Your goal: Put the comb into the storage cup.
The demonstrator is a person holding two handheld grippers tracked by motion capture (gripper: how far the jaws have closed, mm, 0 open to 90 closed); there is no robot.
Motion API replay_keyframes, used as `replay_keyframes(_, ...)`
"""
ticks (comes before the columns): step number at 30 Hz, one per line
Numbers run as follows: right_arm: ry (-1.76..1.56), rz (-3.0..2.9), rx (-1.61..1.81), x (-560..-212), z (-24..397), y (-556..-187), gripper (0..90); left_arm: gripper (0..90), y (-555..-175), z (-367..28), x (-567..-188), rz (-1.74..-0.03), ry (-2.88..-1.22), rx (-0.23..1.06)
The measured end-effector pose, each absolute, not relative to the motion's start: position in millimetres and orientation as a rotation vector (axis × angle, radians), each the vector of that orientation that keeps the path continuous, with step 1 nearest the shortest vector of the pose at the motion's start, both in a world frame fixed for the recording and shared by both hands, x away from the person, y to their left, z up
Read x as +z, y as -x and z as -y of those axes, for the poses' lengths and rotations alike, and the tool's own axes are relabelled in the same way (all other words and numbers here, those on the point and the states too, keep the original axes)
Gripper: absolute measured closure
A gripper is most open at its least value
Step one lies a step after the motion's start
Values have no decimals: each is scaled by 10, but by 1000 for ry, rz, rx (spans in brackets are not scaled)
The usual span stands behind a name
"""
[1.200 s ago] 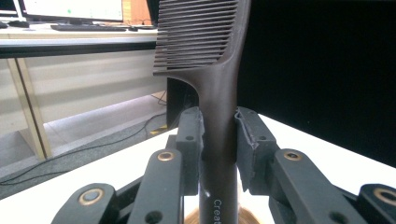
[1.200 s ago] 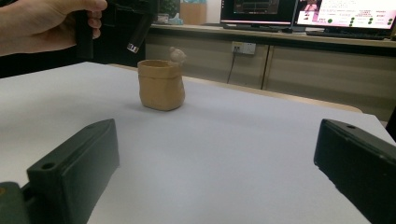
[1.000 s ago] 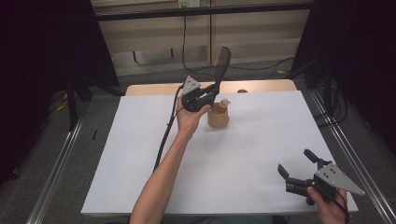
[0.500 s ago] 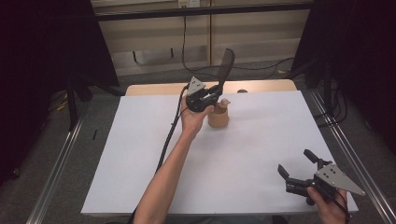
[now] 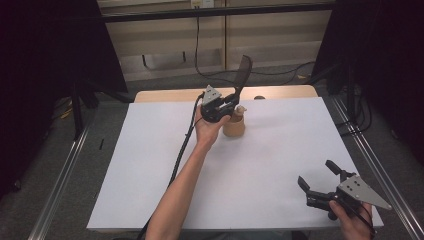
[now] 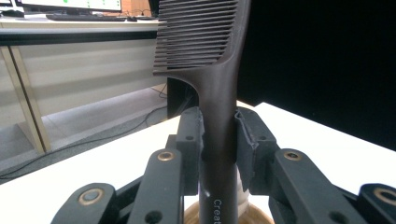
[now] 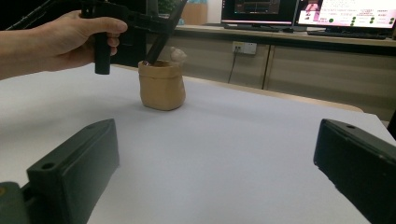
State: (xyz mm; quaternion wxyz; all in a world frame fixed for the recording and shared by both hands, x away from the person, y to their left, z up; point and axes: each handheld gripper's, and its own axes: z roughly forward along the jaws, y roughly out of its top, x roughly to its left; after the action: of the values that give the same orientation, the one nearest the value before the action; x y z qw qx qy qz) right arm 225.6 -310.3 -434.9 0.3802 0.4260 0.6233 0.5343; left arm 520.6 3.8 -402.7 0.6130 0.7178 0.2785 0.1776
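Your left gripper (image 5: 231, 101) is clamped on the handle of the long dark plastic comb (image 5: 243, 75), whose lower end stands in the small tan paper-like pot (image 5: 234, 126) at twelve o'clock on the white table (image 5: 150, 165). A pale object (image 7: 178, 54), too small to identify, sits at the pot's rim. Your right gripper (image 5: 316, 176), at five o'clock, has its jaws spread apart, holding nothing.

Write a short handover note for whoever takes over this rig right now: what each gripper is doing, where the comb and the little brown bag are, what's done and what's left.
Left gripper: shut on the handle of the dark comb, held upright, teeth end up, over the far middle of the table.
Right gripper: open, holding nothing, low over the near right corner of the white table.
Brown bag: stands upright on the far middle of the table, something pale poking out of its top. The comb's lower end sits at the bag's mouth.
Done: comb gripped and brought to the bag.
Left: probably seat or lift the comb clear, I cannot tell which; then release.
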Motion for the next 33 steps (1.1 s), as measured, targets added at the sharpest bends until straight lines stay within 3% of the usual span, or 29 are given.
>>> replay_keyframes(33, -1090, -1598, 1359, -4356, 3099, -2258, 0, 727, -5115, -145, -4156, -632, -1708, 402)
